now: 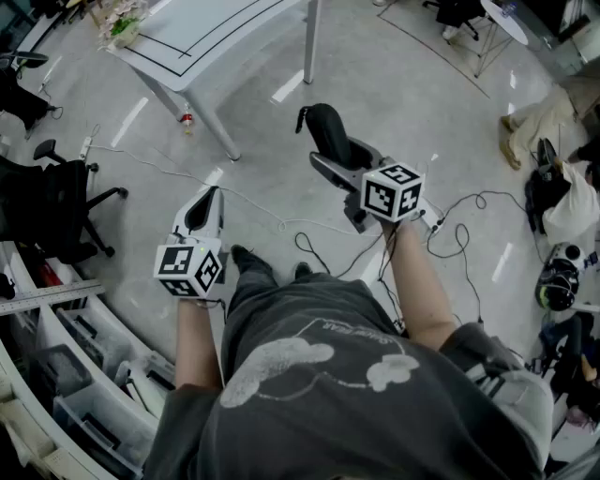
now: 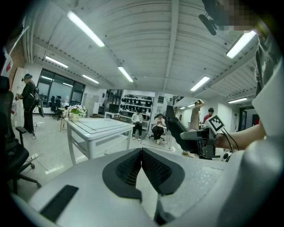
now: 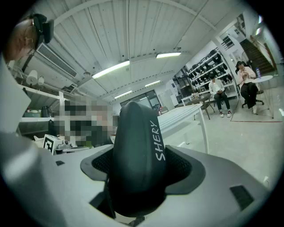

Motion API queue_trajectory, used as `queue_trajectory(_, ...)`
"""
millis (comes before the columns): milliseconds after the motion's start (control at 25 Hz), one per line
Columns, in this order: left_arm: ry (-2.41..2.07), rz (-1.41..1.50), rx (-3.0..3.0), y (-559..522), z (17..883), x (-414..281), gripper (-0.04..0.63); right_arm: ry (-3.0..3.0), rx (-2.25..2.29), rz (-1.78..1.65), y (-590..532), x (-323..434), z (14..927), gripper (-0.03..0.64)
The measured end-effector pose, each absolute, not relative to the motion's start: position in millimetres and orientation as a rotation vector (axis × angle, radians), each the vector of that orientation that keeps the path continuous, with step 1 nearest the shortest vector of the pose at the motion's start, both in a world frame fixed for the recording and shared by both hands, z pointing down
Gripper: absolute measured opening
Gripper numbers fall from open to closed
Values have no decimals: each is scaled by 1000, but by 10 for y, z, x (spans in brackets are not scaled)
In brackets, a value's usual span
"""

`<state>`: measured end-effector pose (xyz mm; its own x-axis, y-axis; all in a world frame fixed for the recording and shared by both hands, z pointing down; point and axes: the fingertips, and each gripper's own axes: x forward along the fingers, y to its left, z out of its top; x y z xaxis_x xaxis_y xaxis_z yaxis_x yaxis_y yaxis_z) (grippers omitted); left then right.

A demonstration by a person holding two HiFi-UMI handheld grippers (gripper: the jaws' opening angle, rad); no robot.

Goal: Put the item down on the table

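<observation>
Nearest the head camera we record the person's grey shirt and both forearms, reaching forward over open floor. We find the right gripper spread wide and clamped on the task's item, a black case with a rounded, tapering shell. Both pads bear on its flanks, and most of its length projects beyond them. We find the left gripper with its jaws brought together and nothing between them, held low at the person's left side.

The case is in the air over the floor, well apart from the white table, whose near corner stands ahead and to the left. We judge the placing not yet begun, as the approach to the tabletop has yet to be made.

Hazards noted:

1. The shell looks smooth and curved, so we expect it could slide forward out of the pads if tipped nose-down or jolted. A fall from here would end on hard floor.
2. Loose cables run across the floor near the feet, and a small bottle stands beside the nearest table leg. Either could catch a step.
3. A release too near the tabletop's edge or corner could let the rounded case rock and roll off.
4. A flower arrangement occupies one corner of the tabletop, so we would favour the bare middle.
</observation>
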<state>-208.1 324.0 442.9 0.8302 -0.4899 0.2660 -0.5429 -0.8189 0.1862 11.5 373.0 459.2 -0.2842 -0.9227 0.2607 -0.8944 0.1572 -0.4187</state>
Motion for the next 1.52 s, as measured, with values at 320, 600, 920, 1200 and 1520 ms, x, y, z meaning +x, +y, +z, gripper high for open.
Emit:
queue_trajectory(320, -772, 297, 2754, 3373, 4418, -1990, 5, 2364, -1843, -782, 3893, 142, 4584, 337)
queue_trajectory(600, -775, 293, 2756, 3510, 4386, -1908, 4, 2367, -1833, -786, 4021, 248, 4572, 337)
queue_trajectory(920, -797, 322, 2739, 3356, 4460, -1943, 4, 2393, -1842, -806, 3853, 313, 4637, 339)
queue_trajectory(1200, -762, 319, 2742, 2852, 4523, -1762, 5, 2424, -1867, -835, 3427, 415, 4739, 339)
queue_trajectory(1520, -724, 290, 2756, 1780, 4551, -1284, 4, 2434, -1920, -861, 2572, 847, 4826, 339)
